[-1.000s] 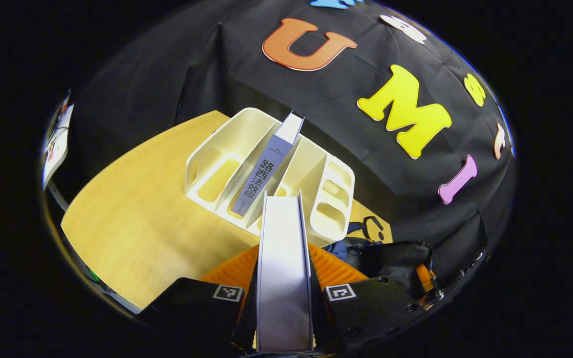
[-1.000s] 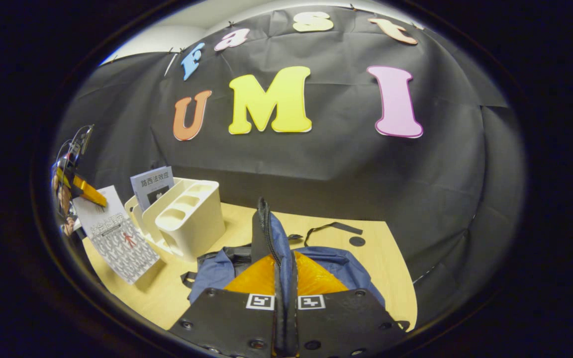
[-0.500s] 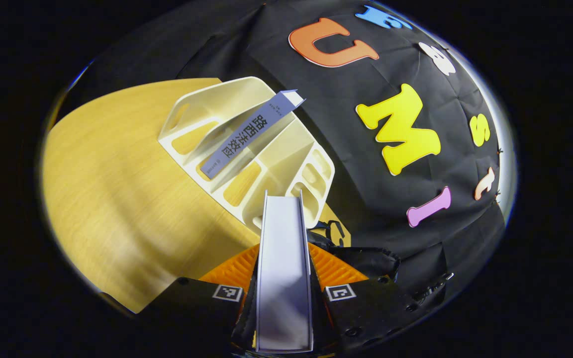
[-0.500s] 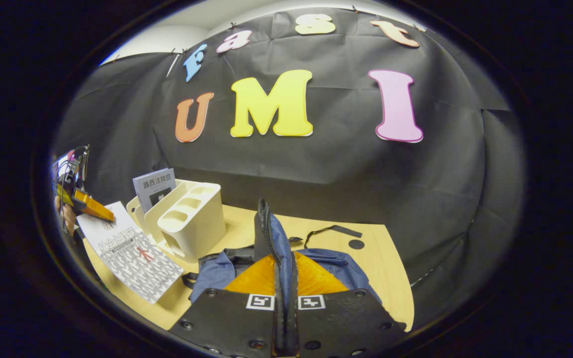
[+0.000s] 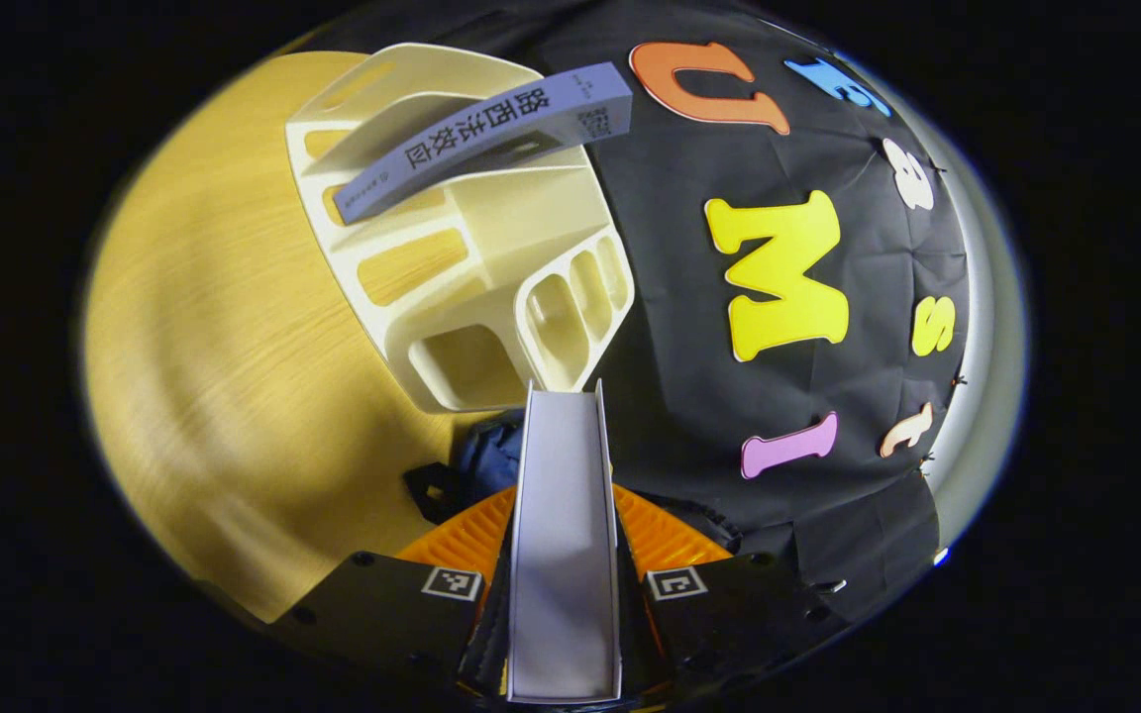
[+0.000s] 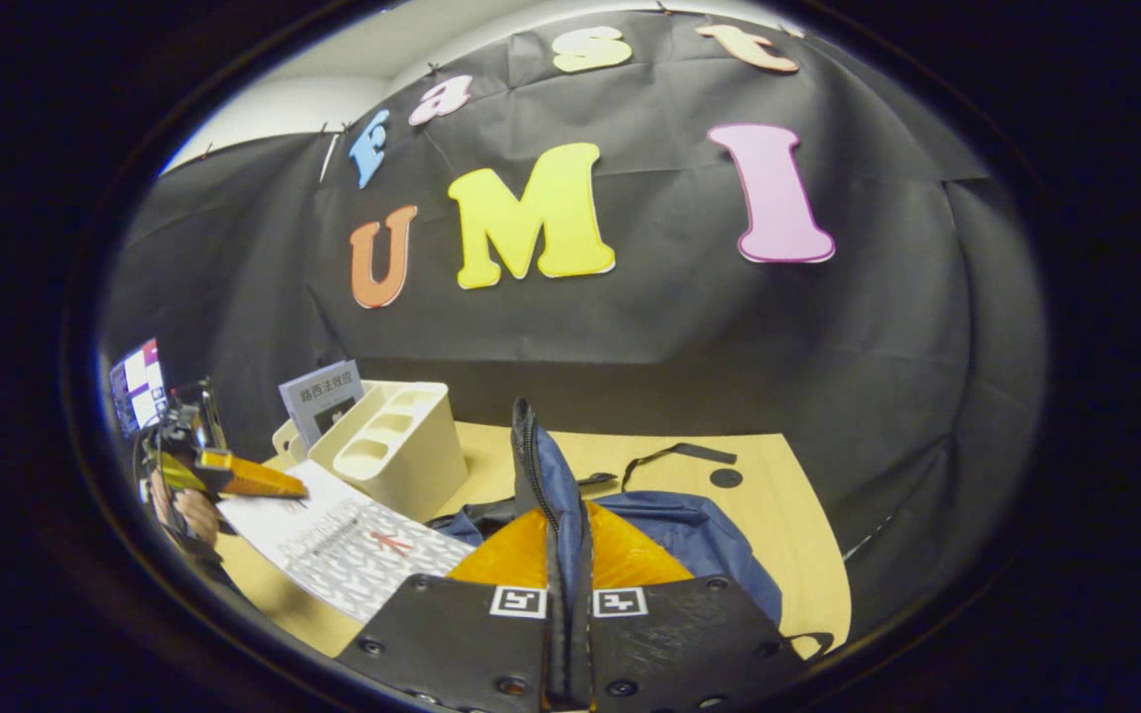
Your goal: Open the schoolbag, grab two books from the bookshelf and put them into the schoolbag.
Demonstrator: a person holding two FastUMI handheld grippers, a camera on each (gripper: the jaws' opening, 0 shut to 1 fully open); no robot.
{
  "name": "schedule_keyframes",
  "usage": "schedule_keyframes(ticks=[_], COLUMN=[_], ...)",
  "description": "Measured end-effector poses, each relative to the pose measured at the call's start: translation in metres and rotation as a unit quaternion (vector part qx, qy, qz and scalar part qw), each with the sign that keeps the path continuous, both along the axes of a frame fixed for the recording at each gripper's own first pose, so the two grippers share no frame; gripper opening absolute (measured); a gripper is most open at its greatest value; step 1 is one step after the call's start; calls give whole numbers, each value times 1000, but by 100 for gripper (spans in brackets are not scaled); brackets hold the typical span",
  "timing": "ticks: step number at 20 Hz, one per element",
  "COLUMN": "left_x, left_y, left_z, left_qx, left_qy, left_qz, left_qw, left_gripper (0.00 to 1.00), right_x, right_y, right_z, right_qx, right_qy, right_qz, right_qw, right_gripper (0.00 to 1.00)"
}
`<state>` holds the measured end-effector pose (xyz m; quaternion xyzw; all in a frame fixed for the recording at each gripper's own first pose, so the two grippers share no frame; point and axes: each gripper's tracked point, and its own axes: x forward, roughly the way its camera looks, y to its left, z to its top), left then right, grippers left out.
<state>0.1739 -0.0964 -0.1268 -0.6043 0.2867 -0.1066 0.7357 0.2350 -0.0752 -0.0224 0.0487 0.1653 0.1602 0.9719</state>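
Note:
My left gripper (image 5: 563, 515) is shut on a white book (image 5: 561, 515), seen edge-on between its fingers. In the right gripper view that book (image 6: 353, 540) shows a patterned cover, held out flat by the left gripper (image 6: 234, 477) and a hand, close to the blue schoolbag (image 6: 670, 530). My right gripper (image 6: 568, 535) is shut on the schoolbag's zipper flap (image 6: 536, 475), holding it up. A cream bookshelf (image 5: 471, 257) stands on the table with a second, grey book (image 5: 491, 129) leaning in it. Part of the schoolbag (image 5: 486, 460) peeks beside the held book.
The wooden table (image 5: 214, 337) spreads out to the left of the bookshelf (image 6: 397, 441). A black strap (image 6: 674, 456) and a small dark disc (image 6: 726, 477) lie on the table behind the schoolbag. The black cloth wall stands close behind.
The left gripper has swung the white book rightward, away from the bookshelf and toward the schoolbag, turning it flatter. The right gripper keeps holding the flap up, hardly moved.

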Motion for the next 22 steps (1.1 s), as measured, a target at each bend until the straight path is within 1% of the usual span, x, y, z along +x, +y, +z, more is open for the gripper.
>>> schedule_keyframes(ticks=[1,3,4,5,8,11,13,15,17,18,22], left_x=[2,14,21,26,45,52,53,53,56,55,56], left_y=[-11,-27,-36,-44,-65,-94,-112,-130,-147,-156,-194], left_z=[-4,-9,-10,-10,-18,-31,-34,-39,-51,-52,-60], left_qx=[-5,-19,-26,-30,-7,2,-2,14,65,74,79], left_qy=[-1,-7,-11,-17,-39,-48,-55,-65,-70,-78,-81], left_qz=[-3,4,9,15,32,22,15,15,14,9,-10], left_qw=[1000,1000,1000,999,999,999,998,998,995,994,994], left_gripper=[46,46,41,46,46,46,47,47,46,47,46], right_x=[2,3,4,6,7,5,2,1,1,1,3], right_y=[-2,-3,-4,-6,-9,-7,-6,-6,-7,-6,-5], right_z=[0,-1,-2,-1,2,4,5,6,8,8,8], right_qx=[4,11,17,20,23,26,36,44,52,54,65], right_qy=[0,2,3,4,0,-5,-6,-6,-6,-6,-4], right_qz=[-1,1,2,2,-1,4,7,10,11,11,11], right_qw=[1000,1000,1000,1000,1000,1000,999,999,999,998,998], right_gripper=[1,2,2,2,2,2,2,2,2,2,2])
